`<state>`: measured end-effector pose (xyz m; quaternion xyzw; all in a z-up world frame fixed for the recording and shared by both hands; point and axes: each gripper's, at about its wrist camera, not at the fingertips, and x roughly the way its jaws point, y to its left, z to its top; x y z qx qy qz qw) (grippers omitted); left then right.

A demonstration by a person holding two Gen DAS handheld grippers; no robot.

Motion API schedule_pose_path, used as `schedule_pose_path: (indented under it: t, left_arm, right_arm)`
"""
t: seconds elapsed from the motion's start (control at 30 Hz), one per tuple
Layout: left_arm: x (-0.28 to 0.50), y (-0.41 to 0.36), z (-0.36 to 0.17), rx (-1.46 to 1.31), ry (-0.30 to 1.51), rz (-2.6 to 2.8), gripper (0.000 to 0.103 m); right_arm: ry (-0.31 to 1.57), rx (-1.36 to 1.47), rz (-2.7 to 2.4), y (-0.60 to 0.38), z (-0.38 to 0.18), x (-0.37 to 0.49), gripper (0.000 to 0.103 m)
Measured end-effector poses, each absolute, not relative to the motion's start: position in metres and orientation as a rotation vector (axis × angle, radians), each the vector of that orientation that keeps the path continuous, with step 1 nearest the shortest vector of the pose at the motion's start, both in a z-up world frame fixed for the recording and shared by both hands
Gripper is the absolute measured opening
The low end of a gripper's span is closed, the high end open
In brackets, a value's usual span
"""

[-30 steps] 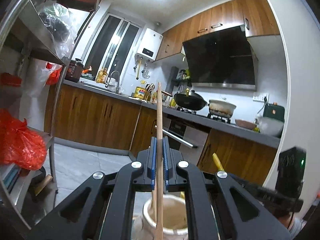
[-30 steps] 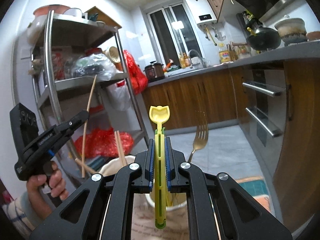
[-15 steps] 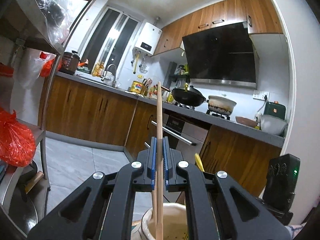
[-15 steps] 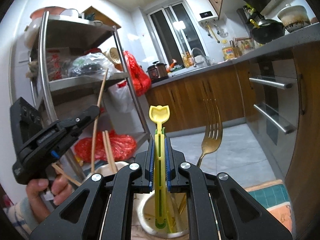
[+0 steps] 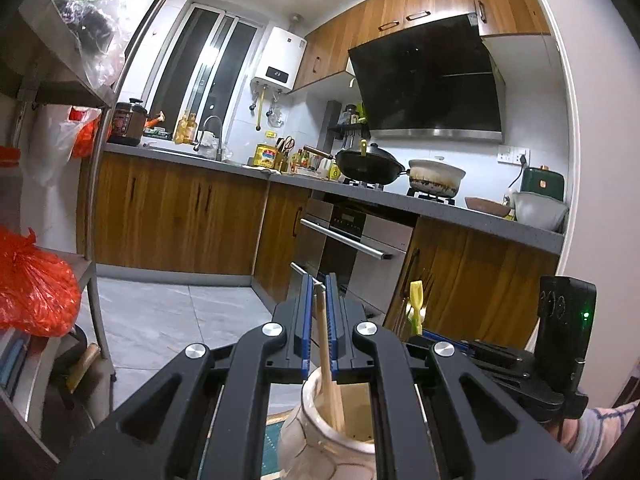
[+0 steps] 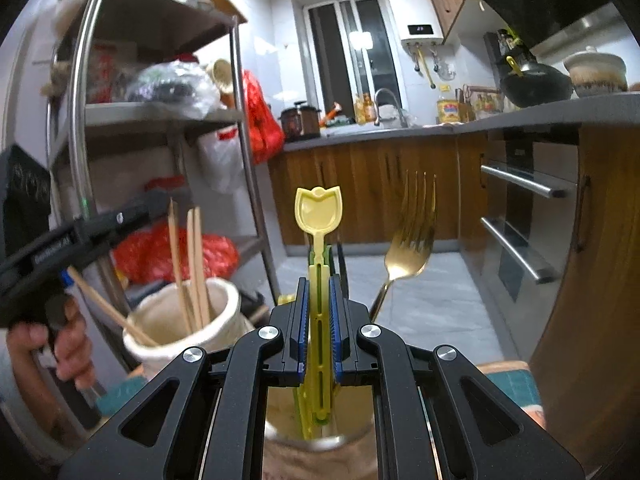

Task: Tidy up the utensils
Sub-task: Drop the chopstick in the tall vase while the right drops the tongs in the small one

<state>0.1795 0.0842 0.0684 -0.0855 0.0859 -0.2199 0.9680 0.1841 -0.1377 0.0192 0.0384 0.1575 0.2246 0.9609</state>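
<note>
Left gripper (image 5: 319, 320) pinches a wooden chopstick (image 5: 326, 354), upright, tip inside the cream ceramic jar (image 5: 316, 430) directly below. Right gripper (image 6: 319, 320) pinches a yellow plastic spoon (image 6: 319, 280), vertical over a steel-rimmed cup (image 6: 280, 420) with gold fork (image 6: 408, 240).

Both grippers are showing the same build: the left gripper (image 5: 319, 322) and right gripper (image 6: 319, 320) are wearing matte black linkage arms with silver screws behind blue ribbed pads (image 6: 302, 322). A green light (image 5: 586, 314) is glowing behind the right gripper's fingers, beside a striped sleeve (image 5: 596, 436).
</note>
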Motion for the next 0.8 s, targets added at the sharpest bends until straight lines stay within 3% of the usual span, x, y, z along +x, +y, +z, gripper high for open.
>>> schedule_pose_path:
  t: [0.2,0.3,0.73,0.8]
  left_arm:
    - [0.173,0.085,0.072,-0.153,0.182,-0.431,0.007]
    - [0.168,0.083,0.075,-0.136,0.183,-0.423,0.007]
    - [0.123,0.077,0.091,-0.072,0.198,-0.366,0.007]
    - [0.113,0.074,0.091,-0.047,0.211,-0.343,0.007]
  right_arm:
    - [0.401,0.058,0.434,-0.14,0.016,0.181,0.011]
    - [0.426,0.057,0.425,-0.141,0.014,0.183,0.02]
    - [0.414,0.086,0.397,-0.167,0.031,0.136,0.02]
    - [0.413,0.082,0.391,-0.17,0.032,0.127,0.024]
